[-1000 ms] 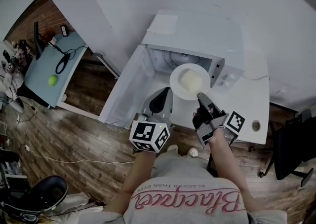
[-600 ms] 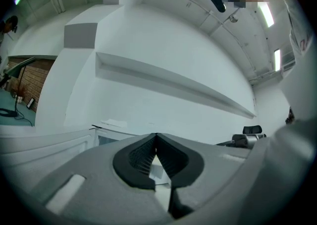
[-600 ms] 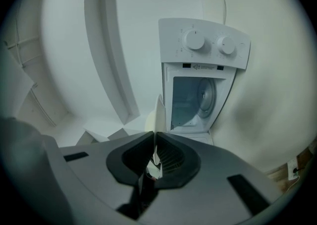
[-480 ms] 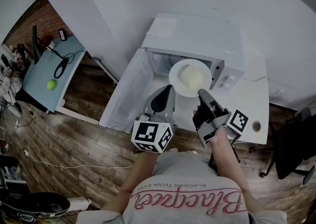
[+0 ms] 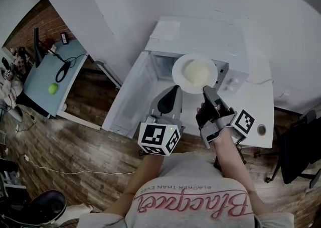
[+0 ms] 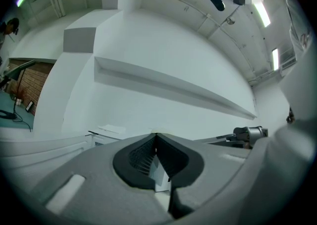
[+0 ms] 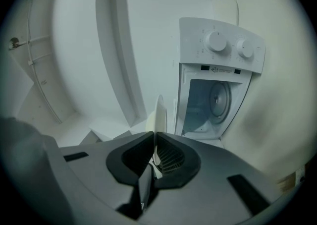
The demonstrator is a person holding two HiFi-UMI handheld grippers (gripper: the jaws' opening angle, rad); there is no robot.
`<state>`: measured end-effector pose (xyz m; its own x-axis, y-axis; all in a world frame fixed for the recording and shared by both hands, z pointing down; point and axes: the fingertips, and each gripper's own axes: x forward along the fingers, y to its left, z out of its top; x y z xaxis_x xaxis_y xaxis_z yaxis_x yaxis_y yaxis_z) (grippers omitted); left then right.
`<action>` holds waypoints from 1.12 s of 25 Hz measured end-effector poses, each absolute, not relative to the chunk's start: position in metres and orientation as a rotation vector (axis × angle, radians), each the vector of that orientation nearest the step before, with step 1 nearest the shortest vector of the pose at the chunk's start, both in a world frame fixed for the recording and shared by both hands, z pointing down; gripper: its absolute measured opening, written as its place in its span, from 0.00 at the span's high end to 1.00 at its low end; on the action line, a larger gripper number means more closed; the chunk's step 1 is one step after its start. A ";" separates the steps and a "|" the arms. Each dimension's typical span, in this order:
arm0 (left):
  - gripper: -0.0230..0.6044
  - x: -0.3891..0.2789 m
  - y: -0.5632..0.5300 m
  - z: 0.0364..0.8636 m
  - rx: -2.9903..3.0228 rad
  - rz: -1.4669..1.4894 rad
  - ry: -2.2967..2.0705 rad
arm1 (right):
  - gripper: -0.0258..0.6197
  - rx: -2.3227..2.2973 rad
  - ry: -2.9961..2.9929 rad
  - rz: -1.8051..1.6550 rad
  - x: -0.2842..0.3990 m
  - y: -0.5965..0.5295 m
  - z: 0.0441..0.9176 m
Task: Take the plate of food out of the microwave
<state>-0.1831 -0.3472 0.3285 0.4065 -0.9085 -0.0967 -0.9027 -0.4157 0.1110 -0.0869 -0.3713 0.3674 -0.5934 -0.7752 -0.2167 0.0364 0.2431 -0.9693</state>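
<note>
A white plate (image 5: 186,85) with a pale mound of food (image 5: 196,73) hangs in front of the open white microwave (image 5: 200,36). My right gripper (image 5: 206,90) is shut on the plate's near rim. In the right gripper view the plate (image 7: 159,112) stands edge-on between the pads, outside the empty microwave cavity (image 7: 213,102). The microwave door (image 5: 133,94) is swung open to the left. My left gripper (image 5: 173,89) points over the door's inner edge, shut and holding nothing, and its jaw tips (image 6: 156,137) meet.
The microwave sits on a white table (image 5: 261,106) with a round cable hole (image 5: 261,129). A blue desk (image 5: 50,69) with a green ball (image 5: 53,88) stands far left. A black chair (image 5: 298,146) is at the right, over the wooden floor (image 5: 75,136).
The plate and my right gripper have shifted slightly up in the head view. My left gripper has moved a little to the right. Both grips stay the same.
</note>
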 end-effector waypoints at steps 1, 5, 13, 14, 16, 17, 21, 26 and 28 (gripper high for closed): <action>0.95 -0.183 -0.347 0.327 2.603 -0.224 -1.682 | 0.92 -0.682 1.799 -1.421 -0.088 -0.371 0.366; 0.95 -0.180 -0.347 0.325 2.607 -0.229 -1.702 | 0.92 -0.692 1.800 -1.417 -0.089 -0.372 0.365; 0.95 -0.173 -0.346 0.328 2.604 -0.221 -1.693 | 0.92 -0.694 1.807 -1.397 -0.092 -0.372 0.361; 0.95 -0.172 -0.346 0.328 2.604 -0.222 -1.692 | 0.92 -0.692 1.804 -1.394 -0.092 -0.372 0.360; 0.95 -0.172 -0.345 0.328 2.601 -0.226 -1.693 | 0.92 -0.694 1.803 -1.387 -0.091 -0.371 0.360; 0.95 -0.172 -0.345 0.328 2.600 -0.227 -1.697 | 0.92 -0.695 1.800 -1.384 -0.090 -0.371 0.360; 0.95 -0.174 -0.344 0.328 2.588 -0.230 -1.721 | 0.92 -0.697 1.778 -1.375 -0.087 -0.371 0.360; 0.95 -0.172 -0.346 0.329 2.581 -0.227 -1.708 | 0.92 -0.702 1.769 -1.372 -0.085 -0.371 0.359; 0.95 -0.171 -0.346 0.329 2.584 -0.226 -1.702 | 0.92 -0.706 1.770 -1.372 -0.084 -0.370 0.359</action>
